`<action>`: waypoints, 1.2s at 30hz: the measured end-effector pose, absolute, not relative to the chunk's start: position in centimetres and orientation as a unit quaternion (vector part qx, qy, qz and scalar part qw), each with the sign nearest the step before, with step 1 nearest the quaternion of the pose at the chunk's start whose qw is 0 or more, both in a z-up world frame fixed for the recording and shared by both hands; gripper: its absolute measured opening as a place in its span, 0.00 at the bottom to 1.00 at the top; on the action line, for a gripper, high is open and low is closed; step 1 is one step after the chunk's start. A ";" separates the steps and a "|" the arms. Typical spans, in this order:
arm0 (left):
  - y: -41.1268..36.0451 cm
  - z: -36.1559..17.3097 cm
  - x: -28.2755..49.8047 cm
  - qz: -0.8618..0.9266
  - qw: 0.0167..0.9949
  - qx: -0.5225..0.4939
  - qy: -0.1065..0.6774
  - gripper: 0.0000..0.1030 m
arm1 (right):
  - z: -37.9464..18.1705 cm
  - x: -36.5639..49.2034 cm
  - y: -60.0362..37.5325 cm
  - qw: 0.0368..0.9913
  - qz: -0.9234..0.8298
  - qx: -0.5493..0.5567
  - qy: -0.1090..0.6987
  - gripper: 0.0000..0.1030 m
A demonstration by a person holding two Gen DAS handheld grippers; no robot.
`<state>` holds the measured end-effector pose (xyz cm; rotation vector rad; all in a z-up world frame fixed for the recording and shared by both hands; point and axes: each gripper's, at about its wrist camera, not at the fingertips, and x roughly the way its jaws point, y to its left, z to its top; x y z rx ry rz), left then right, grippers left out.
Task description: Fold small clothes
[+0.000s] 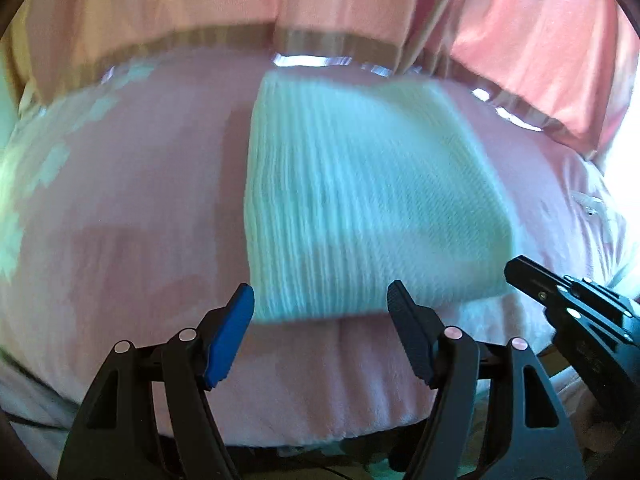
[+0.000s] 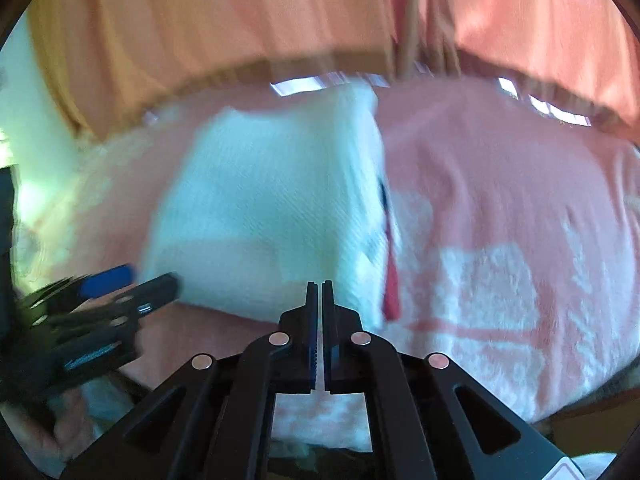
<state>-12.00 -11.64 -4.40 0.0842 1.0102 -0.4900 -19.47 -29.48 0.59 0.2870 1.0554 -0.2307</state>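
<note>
White ribbed garment on blanket

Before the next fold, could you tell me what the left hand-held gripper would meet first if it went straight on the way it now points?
Most likely the near edge of the folded white garment: the left hand-held gripper is open and nothing shows between its fingers and that edge. Depth is unclear, so it might touch the pink blanket just before it.

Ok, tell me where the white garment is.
The white garment lies folded on the pink blanket, centre in both wrist views, just ahead of the left gripper; the right gripper is at its near right corner.
</note>
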 end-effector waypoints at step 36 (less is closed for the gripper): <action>-15.5 -6.3 -0.4 -0.266 0.819 -0.009 0.508 0.88 | -3.3 -12.9 -34.9 0.815 -0.090 0.266 0.506 0.87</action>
